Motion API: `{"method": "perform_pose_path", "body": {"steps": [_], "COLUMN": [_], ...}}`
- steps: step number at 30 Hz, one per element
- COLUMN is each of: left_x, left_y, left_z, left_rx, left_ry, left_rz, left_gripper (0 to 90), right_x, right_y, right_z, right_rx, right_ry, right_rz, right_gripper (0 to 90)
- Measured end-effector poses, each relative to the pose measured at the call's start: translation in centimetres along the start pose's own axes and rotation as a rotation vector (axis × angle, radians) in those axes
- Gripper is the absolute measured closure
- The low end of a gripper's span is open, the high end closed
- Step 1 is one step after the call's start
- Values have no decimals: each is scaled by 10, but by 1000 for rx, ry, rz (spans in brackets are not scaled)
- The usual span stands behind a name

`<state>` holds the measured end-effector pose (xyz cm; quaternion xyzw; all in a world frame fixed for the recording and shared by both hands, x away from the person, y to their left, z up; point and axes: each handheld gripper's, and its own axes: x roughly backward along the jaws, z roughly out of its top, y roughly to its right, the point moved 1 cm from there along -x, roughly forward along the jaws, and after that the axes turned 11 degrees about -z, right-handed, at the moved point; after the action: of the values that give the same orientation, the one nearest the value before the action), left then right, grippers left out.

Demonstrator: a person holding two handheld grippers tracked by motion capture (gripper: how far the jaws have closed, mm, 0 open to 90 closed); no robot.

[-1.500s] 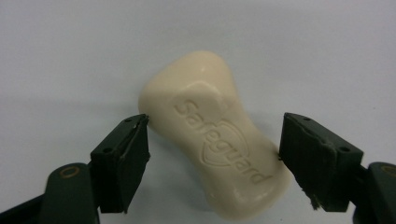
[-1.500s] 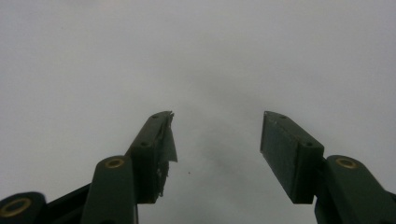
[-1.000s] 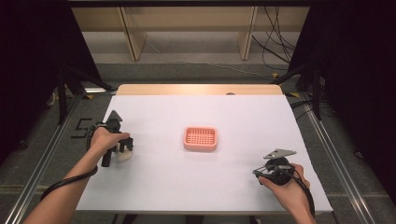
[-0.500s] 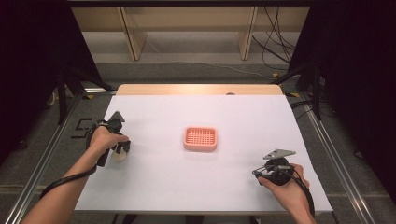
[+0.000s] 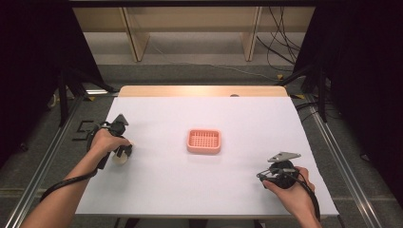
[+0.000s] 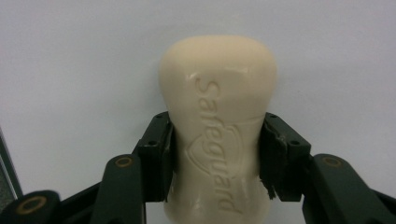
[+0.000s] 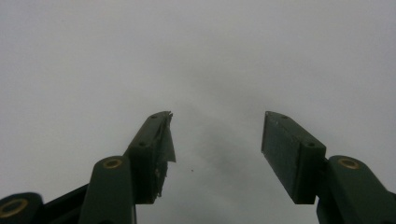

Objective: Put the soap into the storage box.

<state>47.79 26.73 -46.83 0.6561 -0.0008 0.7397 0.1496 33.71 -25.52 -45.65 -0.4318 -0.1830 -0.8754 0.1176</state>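
Soap pinched at the left of my white counter (image 5: 204,190)

The pink soap dish (image 5: 204,141) sits mid-counter, right of my left hand-held gripper (image 5: 122,154), whose jaws have just closed across the narrow waist of the soap bar (image 6: 219,140), long axis along them. My right hand-held gripper (image 7: 217,154) rests spread, empty.

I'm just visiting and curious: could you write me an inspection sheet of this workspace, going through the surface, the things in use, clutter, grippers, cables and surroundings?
Surface: white table top, wooden strip at its far edge.
Job's things: cream soap bar stamped Safeguard, lying at the left; pink slotted soap dish mid-table.
Clutter: nothing seen.
Grippers: left gripper has just been closing, its pads pressing the bar's sides; right gripper open over bare table.
Cables: one trails from each gripper; more on the floor beyond.
Surroundings: wooden shelf legs, dark curtains, metal rails.
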Motion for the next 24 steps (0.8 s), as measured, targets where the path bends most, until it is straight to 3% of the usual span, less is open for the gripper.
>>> {"method": "perform_pose_path", "body": {"steps": [1,3,4,5,6,8,9,11,16,18,19,23,24], "left_x": [0,-3,-3,-2,-2,-2,-4,-1,-3,0,0,5,8], "left_y": [0,3,3,0,-1,-1,3,2,3,2,3,4,6], "left_z": [0,0,0,0,1,0,-1,-1,-3,-3,-3,-3,-3], "left_rx": [0,28,28,-28,-38,-42,8,-12,6,-23,-8,-43,-32], "left_ry": [0,46,46,39,34,32,46,17,51,39,48,53,46], "left_rz": [0,-4,-4,11,7,8,-3,-10,-15,-12,-20,-20,-32], "left_gripper": [493,494,494,495,495,496,496,496,496,496,496,496,496], "right_x": [0,0,0,-1,-1,-1,-1,-1,-1,-1,-1,-2,-2], "right_y": [0,0,0,-1,-1,-1,-1,-1,0,0,0,-1,-1], "right_z": [0,0,0,0,0,0,0,0,0,0,0,0,0], "right_rx": [0,0,0,-1,-1,-1,-1,-1,-2,-3,-2,-2,-2], "right_ry": [0,1,1,0,0,0,1,1,0,0,0,0,0], "right_rz": [0,0,0,1,2,2,2,2,2,1,1,0,0], "right_gripper": [430,430,430,430,430,429,428,427,424,424,424,423,423]}}
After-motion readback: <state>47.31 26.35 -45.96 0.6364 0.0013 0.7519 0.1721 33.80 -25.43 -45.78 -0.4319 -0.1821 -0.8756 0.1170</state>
